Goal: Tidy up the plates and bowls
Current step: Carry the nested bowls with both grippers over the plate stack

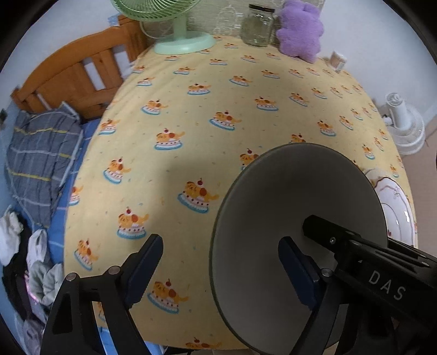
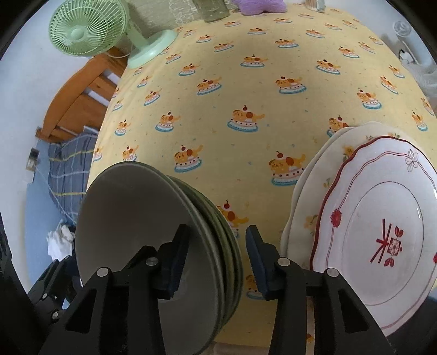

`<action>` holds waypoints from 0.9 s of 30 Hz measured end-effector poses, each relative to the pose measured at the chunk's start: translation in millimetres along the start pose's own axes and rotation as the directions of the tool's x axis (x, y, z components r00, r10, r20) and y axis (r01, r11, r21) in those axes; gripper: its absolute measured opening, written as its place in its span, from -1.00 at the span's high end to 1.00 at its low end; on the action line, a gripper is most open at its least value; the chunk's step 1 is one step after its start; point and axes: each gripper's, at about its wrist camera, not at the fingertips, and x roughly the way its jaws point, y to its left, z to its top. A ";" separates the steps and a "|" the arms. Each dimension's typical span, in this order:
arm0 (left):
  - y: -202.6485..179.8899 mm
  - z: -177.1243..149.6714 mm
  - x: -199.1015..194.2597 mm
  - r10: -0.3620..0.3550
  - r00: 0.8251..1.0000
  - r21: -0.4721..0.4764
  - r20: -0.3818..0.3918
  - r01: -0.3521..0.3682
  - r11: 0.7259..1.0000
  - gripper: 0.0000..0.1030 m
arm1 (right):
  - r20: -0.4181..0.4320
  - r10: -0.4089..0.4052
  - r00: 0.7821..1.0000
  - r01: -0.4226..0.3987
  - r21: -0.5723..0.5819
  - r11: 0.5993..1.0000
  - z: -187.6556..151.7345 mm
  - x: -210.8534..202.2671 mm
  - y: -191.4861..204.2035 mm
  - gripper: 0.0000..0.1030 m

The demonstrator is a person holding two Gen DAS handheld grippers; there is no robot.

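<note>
My left tongs [image 1: 218, 270] stand released over the near edge of the worktop [image 1: 218, 109], the right pad [image 1: 297, 275] inside the pale face of the top green plate [image 1: 273, 218], the left pad over bare cloth, neither pressing anything. My right tongs [image 2: 215, 259] also stand wide, straddling the rim of the stack of green plates [image 2: 207, 218]: one pad [image 2: 174, 262] lies over the top plate's grey-white face, the other [image 2: 258, 262] beyond the rims on the cloth side; whether either pad touches I cannot tell. The round plates have no long axis; they lie nested face up at the worktop's near edge, the olive rims fanned toward my right. Just right of them, apart across a strip of cloth, a white plate with a scalloped red rim [image 2: 382, 218] sits on a cream floral plate [image 2: 308, 174], also face up. Nothing lies in any plate. At the far edge stand a green fan [image 1: 177, 35], an empty-looking glass jar [image 1: 258, 26] and a purple plush toy [image 1: 299, 30].
</note>
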 end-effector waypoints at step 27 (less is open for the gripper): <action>-5.2 7.9 16.2 -0.277 0.960 0.087 -0.036 0.279 0.956 -0.01 | 0.034 -0.034 0.999 0.032 0.051 0.998 -3.1 -3.5 2.8 0.25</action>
